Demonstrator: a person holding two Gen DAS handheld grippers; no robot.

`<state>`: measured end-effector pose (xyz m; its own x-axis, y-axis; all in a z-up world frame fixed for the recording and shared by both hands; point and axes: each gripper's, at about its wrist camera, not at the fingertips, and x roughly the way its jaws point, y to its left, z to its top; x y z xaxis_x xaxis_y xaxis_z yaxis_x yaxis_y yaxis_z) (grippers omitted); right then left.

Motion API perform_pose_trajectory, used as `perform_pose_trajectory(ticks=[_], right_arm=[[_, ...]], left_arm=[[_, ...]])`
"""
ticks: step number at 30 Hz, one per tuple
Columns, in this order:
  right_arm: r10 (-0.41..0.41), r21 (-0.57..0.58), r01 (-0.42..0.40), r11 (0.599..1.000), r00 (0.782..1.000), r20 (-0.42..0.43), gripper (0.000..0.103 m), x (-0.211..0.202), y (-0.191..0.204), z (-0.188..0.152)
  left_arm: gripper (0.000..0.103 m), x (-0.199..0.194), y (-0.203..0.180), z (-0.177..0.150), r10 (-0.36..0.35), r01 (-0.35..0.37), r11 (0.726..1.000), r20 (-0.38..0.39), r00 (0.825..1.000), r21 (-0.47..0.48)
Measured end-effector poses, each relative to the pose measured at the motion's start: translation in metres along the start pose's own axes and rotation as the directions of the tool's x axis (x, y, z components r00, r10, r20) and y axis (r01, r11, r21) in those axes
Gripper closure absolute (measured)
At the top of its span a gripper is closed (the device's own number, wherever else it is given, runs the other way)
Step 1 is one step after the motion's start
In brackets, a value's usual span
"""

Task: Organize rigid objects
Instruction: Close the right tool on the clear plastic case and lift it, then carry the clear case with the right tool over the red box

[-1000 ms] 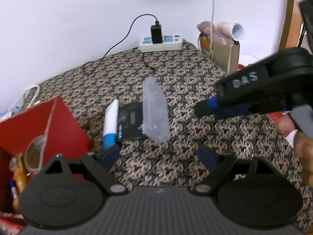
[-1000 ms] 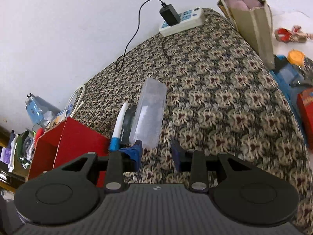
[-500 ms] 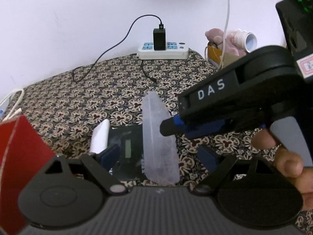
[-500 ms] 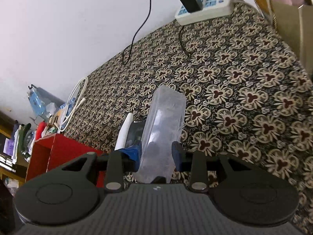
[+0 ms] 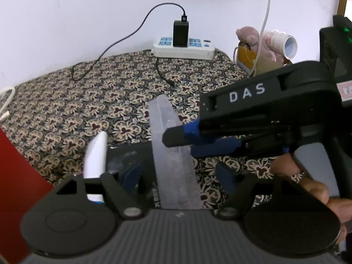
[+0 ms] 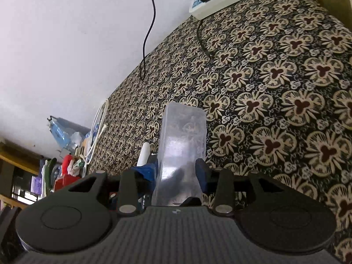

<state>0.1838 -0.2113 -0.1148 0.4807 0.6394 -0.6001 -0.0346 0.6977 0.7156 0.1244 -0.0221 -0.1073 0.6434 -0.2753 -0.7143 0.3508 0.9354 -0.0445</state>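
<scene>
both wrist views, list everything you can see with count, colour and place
clear plastic box: 1, translucent, mid-cloth, between both grippers' fingers
white pen-shaped tube: 1, white, left of box
black flat device: 1, under box
white power strip: 1, far edge, black adapter plugged in
red box: 1, left
floral cloth: 1, dark and cream
left gripper: 1, open around box
right gripper: 1, jaws just opened, astride box
hand: 1, holding right gripper

the flowered cloth is bare on the right and toward the wall — lots of room there. on the left it is crowded: a red box, a white pen and a dark flat gadget sit beside the clear box.
</scene>
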Motion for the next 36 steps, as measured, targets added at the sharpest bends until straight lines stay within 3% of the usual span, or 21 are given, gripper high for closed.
perform_pose_trajectory(ticks=[2,4,6,9,18,30,36], right_arm=[[0.019,0.013,-0.019,1.000,1.000,-0.001,0.078,0.001,-0.004,0.002],[0.028,0.018,-0.028,0.999,1.000,-0.004,0.077,0.000,-0.009,0.005],[0.035,0.007,-0.035,0.999,0.999,-0.009,0.075,-0.002,-0.013,0.007],[0.048,0.026,-0.048,0.999,0.998,-0.029,0.074,-0.003,-0.017,0.006],[0.052,0.042,-0.050,0.998,0.998,-0.039,0.074,-0.027,-0.025,-0.007],[0.034,0.054,-0.035,0.998,0.999,0.020,0.076,-0.086,-0.009,-0.059],[0.057,0.022,-0.058,0.998,0.998,0.028,0.076,-0.107,0.011,-0.080]], left_arm=[[0.038,0.002,0.000,0.001,-0.001,0.001,1.000,0.002,1.000,-0.001],[0.051,0.002,-0.002,0.002,0.006,-0.006,1.000,0.006,1.000,0.011],[0.073,0.003,-0.006,0.002,0.025,-0.025,0.999,0.010,1.000,0.032],[0.073,0.003,-0.008,0.002,0.043,-0.043,0.999,0.013,0.999,0.032],[0.078,-0.015,-0.019,-0.002,0.007,-0.007,0.999,0.001,1.000,0.049],[0.080,-0.074,-0.046,-0.022,-0.027,0.027,0.998,-0.003,1.000,0.051],[0.080,-0.111,-0.049,-0.032,0.003,-0.005,0.999,0.045,0.999,0.048]])
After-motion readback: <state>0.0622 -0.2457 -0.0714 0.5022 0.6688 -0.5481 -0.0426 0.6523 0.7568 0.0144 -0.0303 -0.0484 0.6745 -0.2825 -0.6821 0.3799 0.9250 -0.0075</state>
